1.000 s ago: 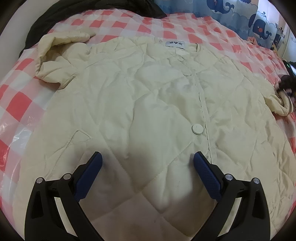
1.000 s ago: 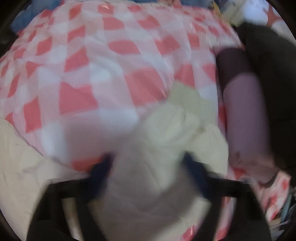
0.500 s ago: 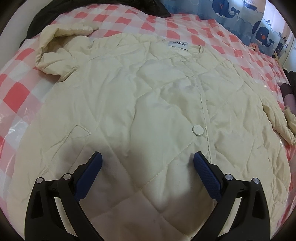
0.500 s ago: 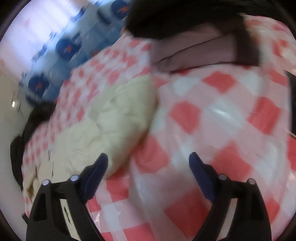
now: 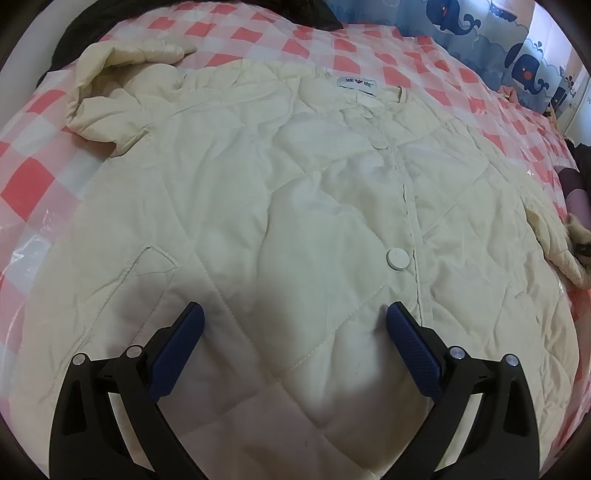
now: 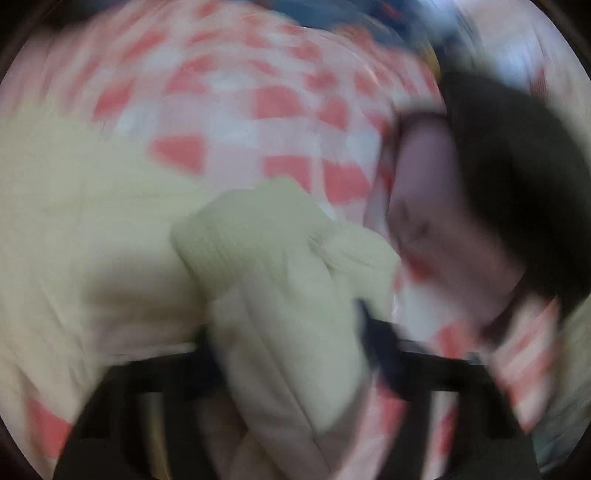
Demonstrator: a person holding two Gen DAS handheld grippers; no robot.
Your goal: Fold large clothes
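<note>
A cream quilted jacket (image 5: 295,206) lies front up, buttoned, spread over a red-and-white checked bed cover (image 5: 33,173). Its left sleeve (image 5: 122,88) is bunched at the upper left. Its right sleeve (image 5: 557,243) lies at the right edge. My left gripper (image 5: 293,332) is open and empty above the jacket's lower front, near a white button (image 5: 398,258). The right wrist view is badly blurred. There my right gripper (image 6: 291,347) has the sleeve cuff (image 6: 258,240) between its fingers and looks closed on it.
Dark clothing (image 5: 96,22) lies at the bed's far left. A whale-print blue fabric (image 5: 480,33) runs along the far side. A mauve and black garment (image 6: 480,192) lies right of the cuff, by the bed's right edge (image 5: 572,184).
The right gripper was open over the bare checked cover half a second ago; it now has the sleeve cuff between its fingers. The left gripper has drifted slightly.
</note>
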